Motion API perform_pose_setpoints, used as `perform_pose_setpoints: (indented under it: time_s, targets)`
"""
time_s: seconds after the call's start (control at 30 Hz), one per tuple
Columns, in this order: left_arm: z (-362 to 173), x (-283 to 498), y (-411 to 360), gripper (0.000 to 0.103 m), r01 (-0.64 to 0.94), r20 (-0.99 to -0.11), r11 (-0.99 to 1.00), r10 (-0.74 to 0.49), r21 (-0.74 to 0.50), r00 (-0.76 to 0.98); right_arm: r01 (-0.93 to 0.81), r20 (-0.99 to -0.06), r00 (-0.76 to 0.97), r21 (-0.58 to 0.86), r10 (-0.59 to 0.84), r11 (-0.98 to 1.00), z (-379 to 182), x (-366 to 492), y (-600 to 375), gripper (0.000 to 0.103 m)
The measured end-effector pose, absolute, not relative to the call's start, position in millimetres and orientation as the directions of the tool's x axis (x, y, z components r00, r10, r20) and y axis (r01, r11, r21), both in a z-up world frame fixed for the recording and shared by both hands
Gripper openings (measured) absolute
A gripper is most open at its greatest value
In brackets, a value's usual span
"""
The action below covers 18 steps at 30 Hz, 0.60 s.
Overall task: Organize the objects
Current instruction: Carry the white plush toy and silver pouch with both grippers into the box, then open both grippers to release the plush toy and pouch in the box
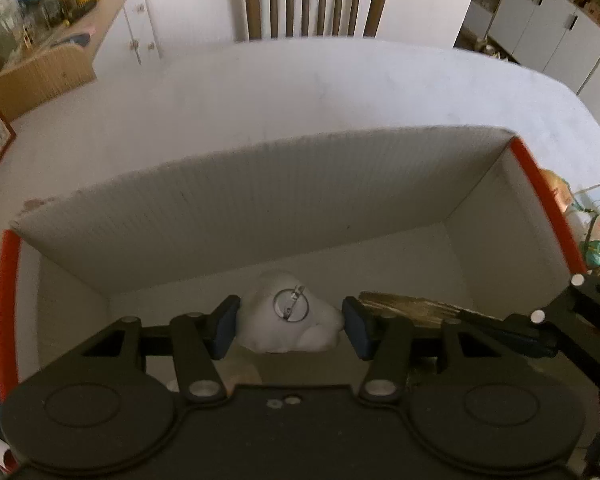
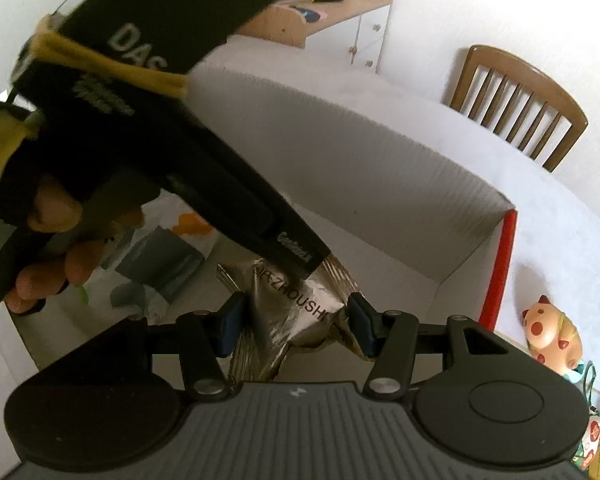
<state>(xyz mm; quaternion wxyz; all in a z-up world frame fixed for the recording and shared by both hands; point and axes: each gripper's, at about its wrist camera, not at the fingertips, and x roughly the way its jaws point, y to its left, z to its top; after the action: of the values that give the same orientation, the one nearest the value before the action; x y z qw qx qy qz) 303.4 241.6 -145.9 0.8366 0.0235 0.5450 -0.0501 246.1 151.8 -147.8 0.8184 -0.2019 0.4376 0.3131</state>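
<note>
Left wrist view: left tool spread wide astride white lumpy brooch with round metal pin-back, lying released on floor of red-edged white cardboard box on pale counter. Right tool likewise unclenched around crinkled silver foil packet inside box. Still left, seemingly: spotted orange cat figurine beside box, near counter's right edge.

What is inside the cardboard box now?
In the cardboard box: a white object with a metal ring and a silver foil packet. The grippers cover part of the floor.

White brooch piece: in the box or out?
In. The white piece sits inside the cardboard box, between the left gripper's open jaws.
</note>
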Motion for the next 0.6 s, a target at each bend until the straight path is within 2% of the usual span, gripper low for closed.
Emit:
perform_pose_setpoints:
  time_s: [0.37,0.5,0.6]
  targets:
    - [-161,304,244,0.056,0.089,-0.944,0.996,-0.037,-0.008,0.328,-0.713,-0.863,0.390,-0.064,0.320,0.698,-149,241,156,0.056]
    - [-163,301,242,0.060,0.091,-0.946,0.996,-0.023,0.007,0.322,-0.712,-0.860,0.395,-0.065,0.322,0.699,-147,237,154,0.056]
    - [-161,298,240,0.064,0.087,-0.945,0.996,-0.013,0.016,0.326,-0.706,-0.856,0.403,-0.066,0.324,0.705,-142,235,152,0.060]
